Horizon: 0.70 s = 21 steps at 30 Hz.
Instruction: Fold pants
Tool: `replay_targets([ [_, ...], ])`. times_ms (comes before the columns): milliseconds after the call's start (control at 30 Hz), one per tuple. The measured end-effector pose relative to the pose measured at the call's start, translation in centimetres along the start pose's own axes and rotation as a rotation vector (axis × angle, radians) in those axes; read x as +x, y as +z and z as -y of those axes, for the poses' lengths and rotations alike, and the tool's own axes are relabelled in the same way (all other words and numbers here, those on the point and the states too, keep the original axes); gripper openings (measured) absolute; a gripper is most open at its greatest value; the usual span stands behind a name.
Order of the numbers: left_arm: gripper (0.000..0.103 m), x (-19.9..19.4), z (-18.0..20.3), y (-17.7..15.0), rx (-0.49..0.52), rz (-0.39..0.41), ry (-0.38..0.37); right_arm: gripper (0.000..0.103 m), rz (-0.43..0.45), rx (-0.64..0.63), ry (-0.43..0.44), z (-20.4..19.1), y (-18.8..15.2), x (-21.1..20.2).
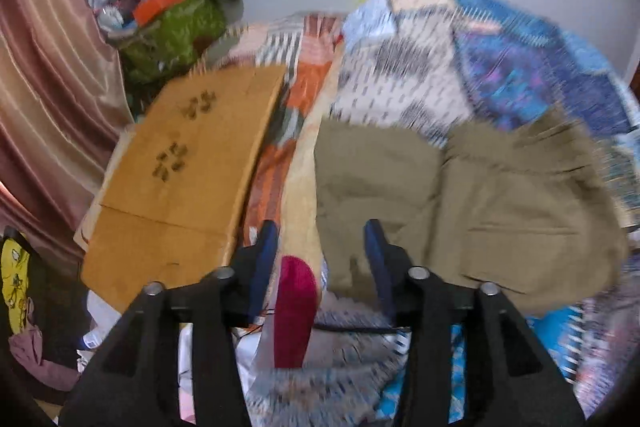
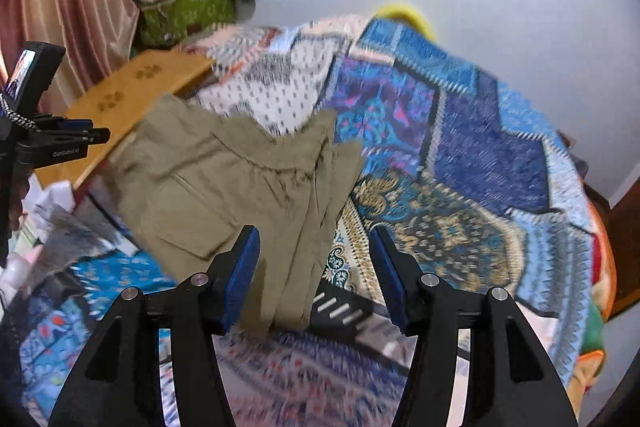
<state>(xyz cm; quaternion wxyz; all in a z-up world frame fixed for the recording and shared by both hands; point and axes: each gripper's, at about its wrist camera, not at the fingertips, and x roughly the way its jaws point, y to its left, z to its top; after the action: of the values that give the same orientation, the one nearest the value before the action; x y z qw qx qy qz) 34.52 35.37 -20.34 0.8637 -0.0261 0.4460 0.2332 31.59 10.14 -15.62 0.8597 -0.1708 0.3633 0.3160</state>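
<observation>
Khaki pants (image 2: 224, 179) lie bunched on the bed's patchwork quilt (image 2: 480, 147). Left tongs (image 1: 320, 251) and right tongs (image 2: 314, 259) both wide, empty. Risk: grabbing quilt with the cloth.

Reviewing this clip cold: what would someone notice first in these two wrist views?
The olive-khaki pants stand out first, lying loosely folded on a busy blue patterned quilt that covers the bed. Both the left gripper and the right gripper hang open above the pants, holding nothing. To the left lies a flat cardboard box with paw prints, and behind it a stuffed green bag by the curtain.
</observation>
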Motion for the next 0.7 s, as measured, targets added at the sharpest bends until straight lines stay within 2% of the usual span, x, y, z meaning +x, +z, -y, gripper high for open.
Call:
replay_targets([
  [200, 0.055, -12.7, 0.6, -0.2, 0.018, 0.200, -0.072, 0.053, 0.139, 0.005, 0.013, -0.7, 1.1, -8.6],
  [367, 0.058, -23.3, 0.5, -2.3, 0.009, 0.372, -0.139, 0.053, 0.289, 0.001, 0.035, -1.9, 1.0, -16.9],
  [500, 0.060, -30.7, 0.7, -5.3, 0.012, 0.498, -0.190, 0.053, 0.423, -0.016, 0.038, -3.6, 0.0, -23.1],
  [700, 0.067, -38.4, 0.8, -10.3, 0.022, 0.654, -0.209, 0.053, 0.581, -0.020, 0.067, -6.0, -2.8, -30.1],
])
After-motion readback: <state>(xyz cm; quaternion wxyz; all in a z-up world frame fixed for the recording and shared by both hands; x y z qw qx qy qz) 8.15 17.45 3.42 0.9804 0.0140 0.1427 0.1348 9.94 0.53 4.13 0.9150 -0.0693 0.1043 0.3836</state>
